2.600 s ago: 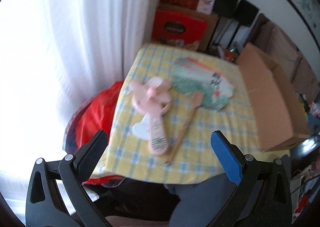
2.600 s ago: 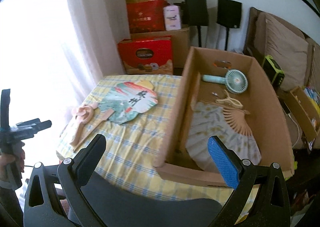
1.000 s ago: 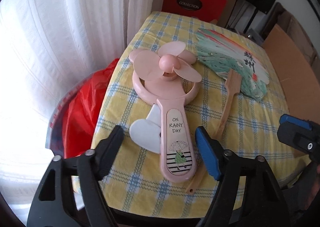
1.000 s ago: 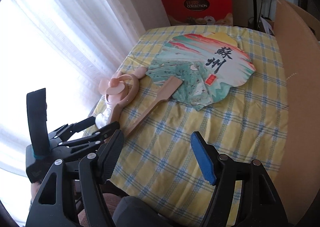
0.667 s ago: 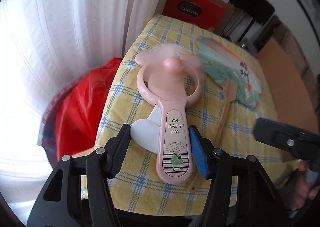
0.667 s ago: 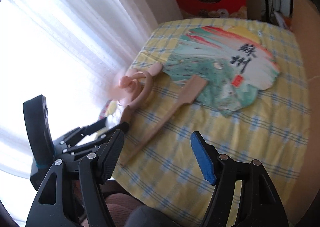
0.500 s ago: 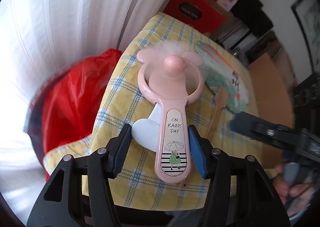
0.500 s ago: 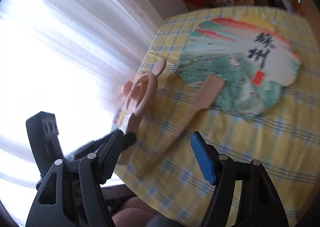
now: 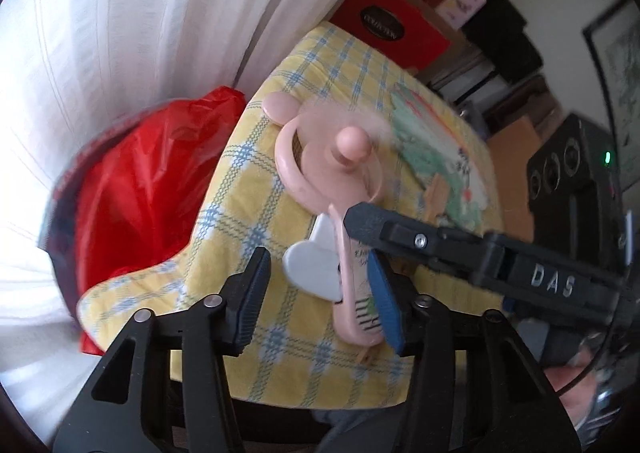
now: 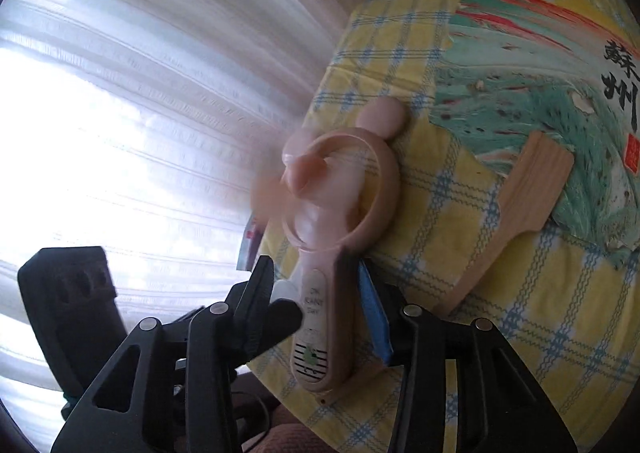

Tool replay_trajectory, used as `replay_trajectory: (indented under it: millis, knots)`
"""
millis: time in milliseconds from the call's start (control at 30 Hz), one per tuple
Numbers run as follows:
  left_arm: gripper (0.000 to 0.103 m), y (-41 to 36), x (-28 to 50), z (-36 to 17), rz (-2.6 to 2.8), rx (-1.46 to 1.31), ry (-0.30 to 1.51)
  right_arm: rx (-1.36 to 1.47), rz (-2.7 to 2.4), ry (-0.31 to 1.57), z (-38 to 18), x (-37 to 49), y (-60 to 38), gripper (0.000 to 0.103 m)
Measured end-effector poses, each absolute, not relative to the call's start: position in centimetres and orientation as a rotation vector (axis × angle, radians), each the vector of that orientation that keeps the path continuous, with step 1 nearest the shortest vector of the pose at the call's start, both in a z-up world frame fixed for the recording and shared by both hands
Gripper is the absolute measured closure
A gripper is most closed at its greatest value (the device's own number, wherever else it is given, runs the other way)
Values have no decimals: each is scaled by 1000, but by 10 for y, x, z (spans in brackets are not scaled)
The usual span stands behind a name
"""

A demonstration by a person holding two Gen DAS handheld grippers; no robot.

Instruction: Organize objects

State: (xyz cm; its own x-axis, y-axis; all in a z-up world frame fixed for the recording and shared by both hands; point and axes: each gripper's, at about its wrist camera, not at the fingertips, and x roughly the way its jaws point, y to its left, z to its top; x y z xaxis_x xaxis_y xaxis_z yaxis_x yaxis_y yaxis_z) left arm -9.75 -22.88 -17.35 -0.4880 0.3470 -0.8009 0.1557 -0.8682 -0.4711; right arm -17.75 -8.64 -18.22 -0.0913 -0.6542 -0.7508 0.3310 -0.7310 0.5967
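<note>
A pink hand fan [image 9: 332,173] with a white squeeze lever [image 9: 316,265] is held above the yellow checked tablecloth [image 9: 256,193], its blades blurred as they spin. My left gripper [image 9: 320,293] is shut on its handle and lever. My right gripper [image 10: 316,293] is closed around the same handle [image 10: 320,333] from the other side, and one of its black fingers crosses the left wrist view [image 9: 400,233]. A painted paddle fan [image 10: 540,85] with a wooden handle [image 10: 508,213] lies flat on the cloth beyond.
A white curtain [image 9: 140,33] hangs left of the table. A red plastic bag [image 9: 140,181] sits below the table's left edge. Red gift boxes [image 9: 384,29] stand behind the table. A cardboard box's wall [image 9: 516,157] stands at the far right.
My left gripper closed on the pink fan's handle and lifted it, tilting it; its blades began spinning. My right gripper moved in from the right and closed around the same handle.
</note>
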Motion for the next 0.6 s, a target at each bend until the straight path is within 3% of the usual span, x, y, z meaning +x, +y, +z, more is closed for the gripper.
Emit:
replay_trajectory:
  millis: [133,200,367,500,600]
  knots:
    - [34,-212,-94,-171,2490,-1530,-692,1527,-1879,-370,-184,-180,-84,63]
    - [31,-203,-95,-170,2524,-1529,-639,1533,-1861,-389,-186,-180,-85,62]
    - [31,-183,-93,-170,2598,-1542,-446,1555,-1807,-440,-189,-180,-84,61]
    - [45,-183,-92,-170,2634,-1542,-398,1563,-1772,-470,-188,-181,-81,59]
    - [47,-188,-92,-170,2621,-1542,-431,1551,-1768,-460,-181,-179,-80,58]
